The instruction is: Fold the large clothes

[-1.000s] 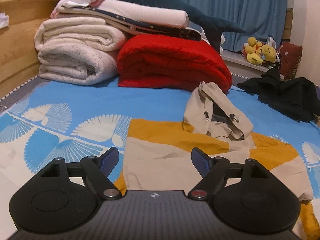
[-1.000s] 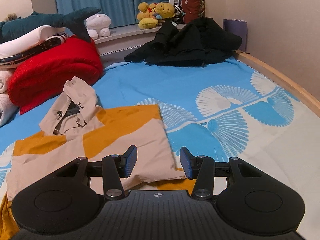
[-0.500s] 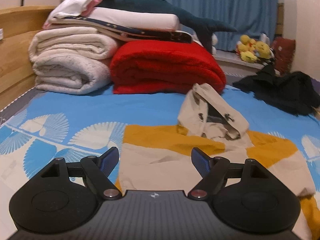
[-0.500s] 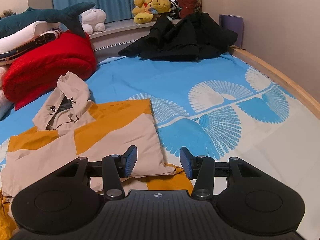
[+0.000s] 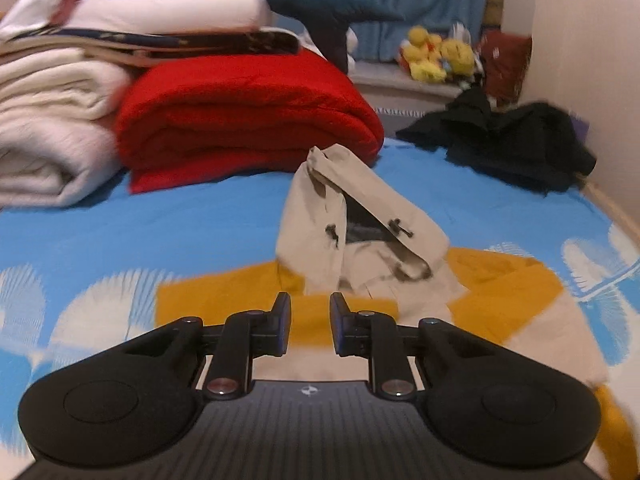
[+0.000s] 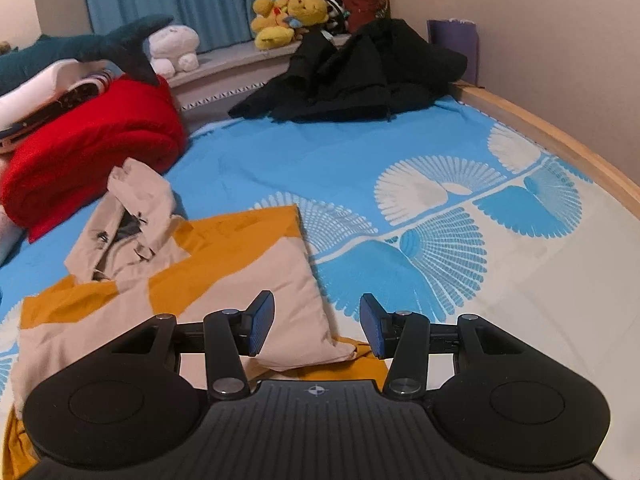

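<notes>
Left gripper closing over jacket (nothing gripped)

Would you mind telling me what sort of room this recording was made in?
Most likely a bedroom: a bed with a blue patterned sheet, folded blankets stacked at its head, and plush toys before the curtained window.

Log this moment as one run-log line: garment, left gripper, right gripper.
garment: beige and mustard hooded jacket on bed, partly folded | left gripper: jaws just narrowing, nothing between | right gripper: open, over jacket corner

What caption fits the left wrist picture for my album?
Left hand-held gripper, jaws narrowed with nothing between them, faces a beige-and-mustard hooded jacket on the blue bedsheet.
</notes>
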`<state>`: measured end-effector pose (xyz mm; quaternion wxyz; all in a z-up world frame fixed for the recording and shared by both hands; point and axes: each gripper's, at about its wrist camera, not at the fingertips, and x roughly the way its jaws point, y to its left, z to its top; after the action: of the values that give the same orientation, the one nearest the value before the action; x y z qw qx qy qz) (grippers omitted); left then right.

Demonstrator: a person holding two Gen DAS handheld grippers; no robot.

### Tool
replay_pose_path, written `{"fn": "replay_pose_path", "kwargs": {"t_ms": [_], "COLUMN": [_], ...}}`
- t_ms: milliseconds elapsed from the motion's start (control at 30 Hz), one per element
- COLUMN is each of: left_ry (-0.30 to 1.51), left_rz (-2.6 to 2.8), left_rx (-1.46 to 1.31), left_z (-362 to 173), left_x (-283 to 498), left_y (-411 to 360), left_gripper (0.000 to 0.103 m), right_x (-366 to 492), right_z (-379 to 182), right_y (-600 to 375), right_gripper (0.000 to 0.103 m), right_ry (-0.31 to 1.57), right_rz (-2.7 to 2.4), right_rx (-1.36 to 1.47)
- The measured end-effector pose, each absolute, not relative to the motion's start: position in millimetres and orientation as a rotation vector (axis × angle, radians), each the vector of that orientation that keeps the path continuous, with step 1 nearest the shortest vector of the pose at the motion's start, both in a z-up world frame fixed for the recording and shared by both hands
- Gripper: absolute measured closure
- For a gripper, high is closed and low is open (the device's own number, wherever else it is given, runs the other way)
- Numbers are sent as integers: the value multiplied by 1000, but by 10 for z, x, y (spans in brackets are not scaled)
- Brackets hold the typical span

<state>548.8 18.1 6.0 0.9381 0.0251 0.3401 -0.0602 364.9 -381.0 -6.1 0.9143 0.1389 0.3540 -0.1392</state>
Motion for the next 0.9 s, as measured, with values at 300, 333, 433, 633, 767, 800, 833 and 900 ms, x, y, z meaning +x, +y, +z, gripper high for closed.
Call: {"fn": "replay_pose_path", "kwargs": {"t_ms": [300,333,433,633,767,800,833,900], "left_ry": [818,825,840,857,870,879,864,811], "left_rz": [-101,-92,-33,51,10,-16,-36,-113], "left_rx": [-52,-54,-74,-89,-77,-74,-66,-55], "left_z": [-434,-509,-735,-1077,-1134,-1106,-1037,-793], "left_x": [7634,7816,8345,8941,9098,9101,9064,8866], "left_y": [149,139,130,107,74,63,46,6], "left_gripper": [66,63,39,35,92,102,102,103], "right_x": [3805,3826,3876,3928,3939,3943,3945,3942], "right_z": [-277,-307,-387,-533,-518,-519,-519,-491], "right_y": [-3826,-3831,-3832,-3854,-3879,-3882,-3889,-3903], "right_gripper": [54,54,54,54,54,54,54,54], "right_ry": [785,794,818,858,850,852,855,854], "right_rz": [-297,-296,-288,-303,-312,-317,-317,-314], "right_rx": [273,274,263,233,237,240,245,264]}}
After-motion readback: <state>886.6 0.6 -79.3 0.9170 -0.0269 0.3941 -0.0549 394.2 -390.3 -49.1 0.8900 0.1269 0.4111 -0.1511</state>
